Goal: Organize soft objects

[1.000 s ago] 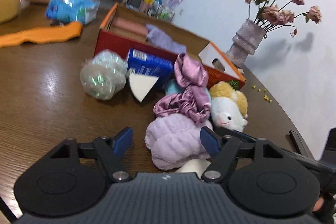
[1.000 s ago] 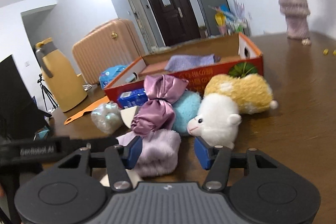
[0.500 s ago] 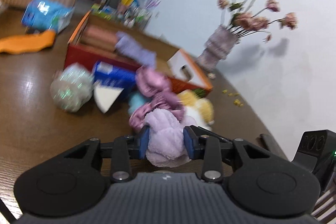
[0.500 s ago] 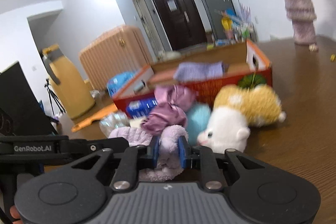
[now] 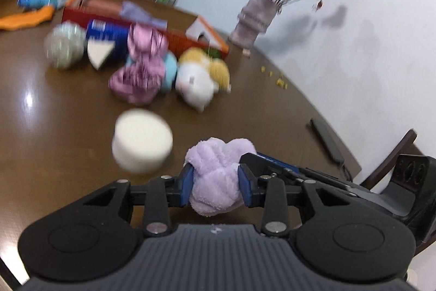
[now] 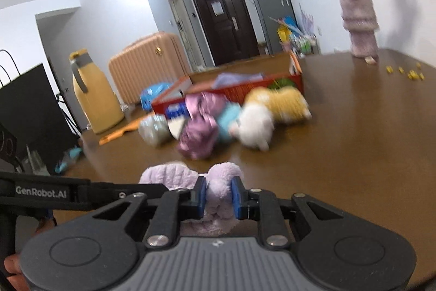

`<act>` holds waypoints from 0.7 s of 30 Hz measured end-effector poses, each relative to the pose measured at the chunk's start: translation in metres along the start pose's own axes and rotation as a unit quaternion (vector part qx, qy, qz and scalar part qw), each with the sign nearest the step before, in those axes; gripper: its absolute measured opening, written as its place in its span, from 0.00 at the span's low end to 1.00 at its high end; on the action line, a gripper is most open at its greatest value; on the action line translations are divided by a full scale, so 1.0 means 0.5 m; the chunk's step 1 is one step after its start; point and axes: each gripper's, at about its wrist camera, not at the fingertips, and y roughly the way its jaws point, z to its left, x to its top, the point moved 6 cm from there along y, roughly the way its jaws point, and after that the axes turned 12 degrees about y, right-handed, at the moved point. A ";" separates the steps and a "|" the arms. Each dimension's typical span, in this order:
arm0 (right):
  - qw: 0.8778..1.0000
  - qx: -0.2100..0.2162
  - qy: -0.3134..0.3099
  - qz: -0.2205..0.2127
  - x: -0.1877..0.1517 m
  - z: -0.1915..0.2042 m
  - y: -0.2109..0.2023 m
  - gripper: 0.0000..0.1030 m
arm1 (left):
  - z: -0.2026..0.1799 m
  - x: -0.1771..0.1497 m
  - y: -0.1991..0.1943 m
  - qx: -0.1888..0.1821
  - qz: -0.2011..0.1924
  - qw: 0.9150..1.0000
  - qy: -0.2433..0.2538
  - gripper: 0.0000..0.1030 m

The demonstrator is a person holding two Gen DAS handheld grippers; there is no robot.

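Observation:
My left gripper (image 5: 215,186) is shut on a fluffy lilac cloth (image 5: 218,176), held near the table's near edge. My right gripper (image 6: 218,198) is shut on the same lilac cloth (image 6: 174,176) from the other side; its blue pad (image 5: 272,158) shows beside the cloth in the left wrist view. A pile lies farther back: a purple satin scrunchie (image 5: 139,72), a light blue plush (image 5: 170,70) and a white and yellow plush toy (image 5: 201,78). The red cardboard box (image 5: 185,41) behind them holds a lavender cloth (image 5: 141,14).
A white round sponge (image 5: 141,141), a white wedge (image 5: 99,53), a blue packet (image 5: 107,32) and a glittery ball (image 5: 64,47) lie on the brown table (image 5: 54,113). A vase of flowers (image 5: 256,18) stands at the back right. A dark remote (image 5: 327,139) lies near the right edge.
Both grippers closed on the lilac cloth and pulled it back from the pile toward the near edge, uncovering the white round sponge.

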 end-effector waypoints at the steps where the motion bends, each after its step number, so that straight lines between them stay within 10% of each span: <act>1: 1.000 -0.003 0.002 0.003 -0.011 -0.008 -0.004 0.18 | 0.000 -0.009 0.004 0.005 0.003 1.000 -0.003 0.37; 9: 1.000 -0.011 0.013 0.012 -0.057 -0.037 -0.012 0.22 | 0.009 -0.046 0.015 0.032 0.023 0.999 -0.010 0.47; 21: 0.998 0.021 0.047 0.035 -0.039 -0.057 0.006 0.19 | -0.013 -0.007 0.013 0.009 0.009 1.000 0.013 0.28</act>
